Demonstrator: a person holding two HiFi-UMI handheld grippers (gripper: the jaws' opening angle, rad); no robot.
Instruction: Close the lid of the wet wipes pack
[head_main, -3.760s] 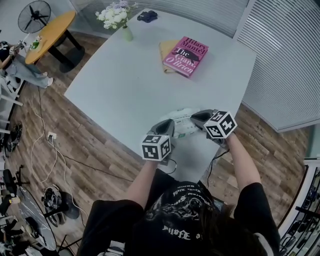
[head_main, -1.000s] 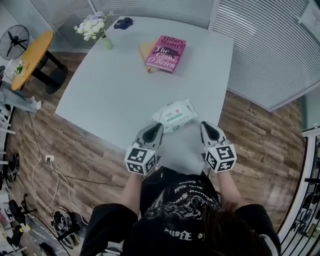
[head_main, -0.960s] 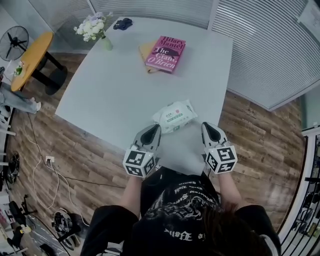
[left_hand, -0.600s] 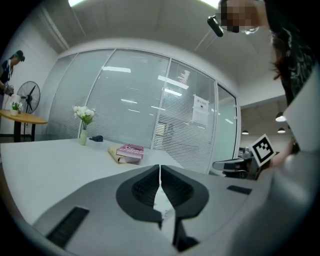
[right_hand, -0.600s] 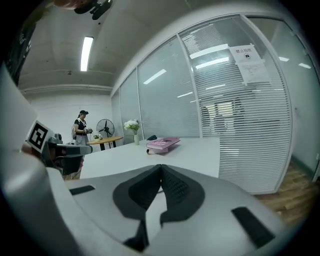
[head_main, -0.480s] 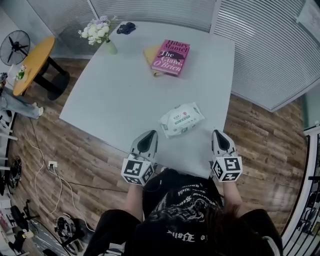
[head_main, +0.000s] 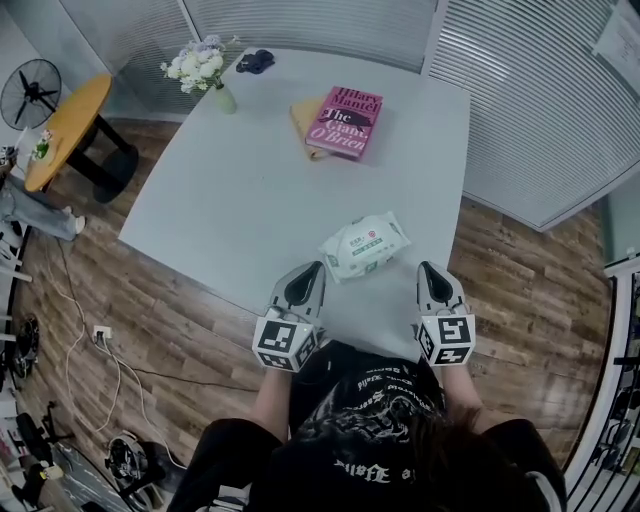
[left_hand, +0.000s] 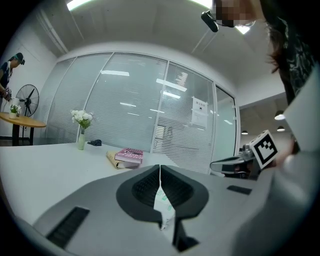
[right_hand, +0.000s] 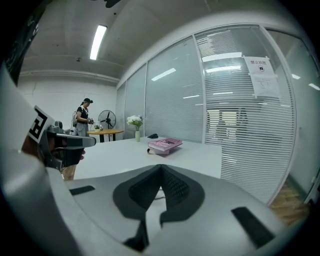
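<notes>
The white wet wipes pack (head_main: 365, 245) lies flat on the pale table (head_main: 250, 190) near its front edge, and its lid looks flat against the pack. My left gripper (head_main: 312, 268) is shut and empty, its tip just short of the pack's left end. My right gripper (head_main: 428, 267) is shut too, a little to the right of the pack and not touching it. In the left gripper view the jaws (left_hand: 160, 167) meet, and a strip of the pack (left_hand: 163, 204) shows through the slit below them. The right gripper view shows its closed jaws (right_hand: 161, 167) with only table beyond.
A pink book (head_main: 346, 120) lies on a tan one at the table's far side (right_hand: 165, 144). A vase of flowers (head_main: 212, 78) and a small dark object (head_main: 255, 62) stand at the far left corner. A round wooden table (head_main: 60, 120) and a fan (head_main: 25, 95) stand left of the table.
Both grippers, which were on the pack 3.8 s ago, have drawn back toward the person. The pack now lies free between and ahead of them.
</notes>
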